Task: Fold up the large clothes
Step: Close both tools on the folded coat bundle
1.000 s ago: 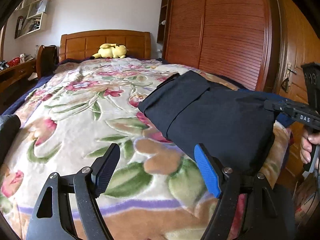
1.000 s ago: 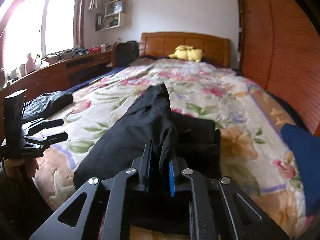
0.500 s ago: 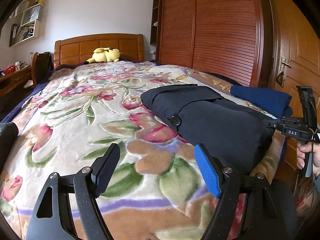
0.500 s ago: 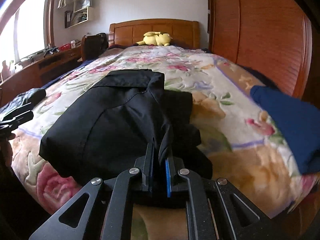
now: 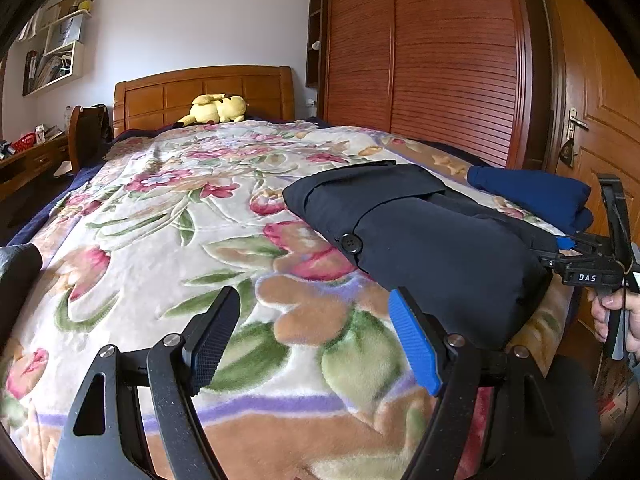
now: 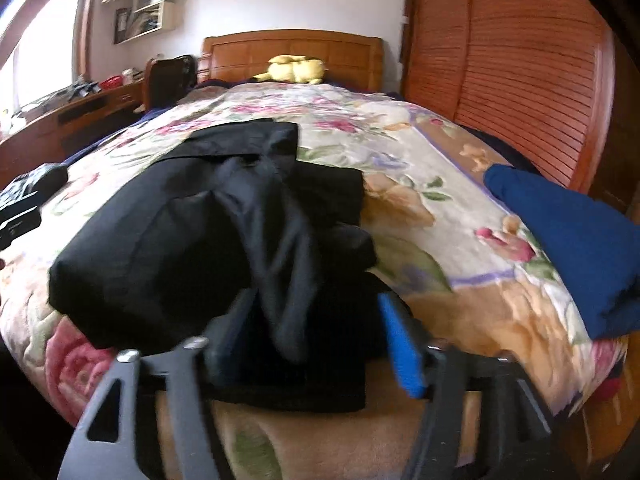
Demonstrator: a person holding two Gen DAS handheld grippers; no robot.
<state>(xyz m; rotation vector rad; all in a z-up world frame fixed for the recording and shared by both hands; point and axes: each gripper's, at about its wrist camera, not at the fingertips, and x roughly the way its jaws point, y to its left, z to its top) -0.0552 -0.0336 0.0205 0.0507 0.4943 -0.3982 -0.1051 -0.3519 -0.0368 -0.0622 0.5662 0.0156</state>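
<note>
The dark navy folded garment with one black button (image 5: 420, 240) lies at the near right corner of the flowery fleece blanket (image 5: 168, 216) on the bed, filling the centre right of the left wrist view and the middle of the right wrist view. The left gripper (image 5: 316, 340) hovers over bare blanket at lower centre, its jaws spread wide and holding nothing. The right gripper (image 6: 316, 340) sits at the bottom of its own view with jaws parted; a loose ridge of the dark cloth hangs between them, and the blur stops me telling whether it touches either pad.

My worry is that ridge. It stands up in a crumpled fold down the middle of the bundle, so if it catches on a finger, a move of the gripper could drag the top layer and undo the fold. The bundle also sits right at the mattress edge in the lower right, and a tug towards the person may slide it off the slick fleece. The royal-blue folded cloth (image 6: 568, 240) lies near on the right, so a wide sweep could knock it too.
</note>
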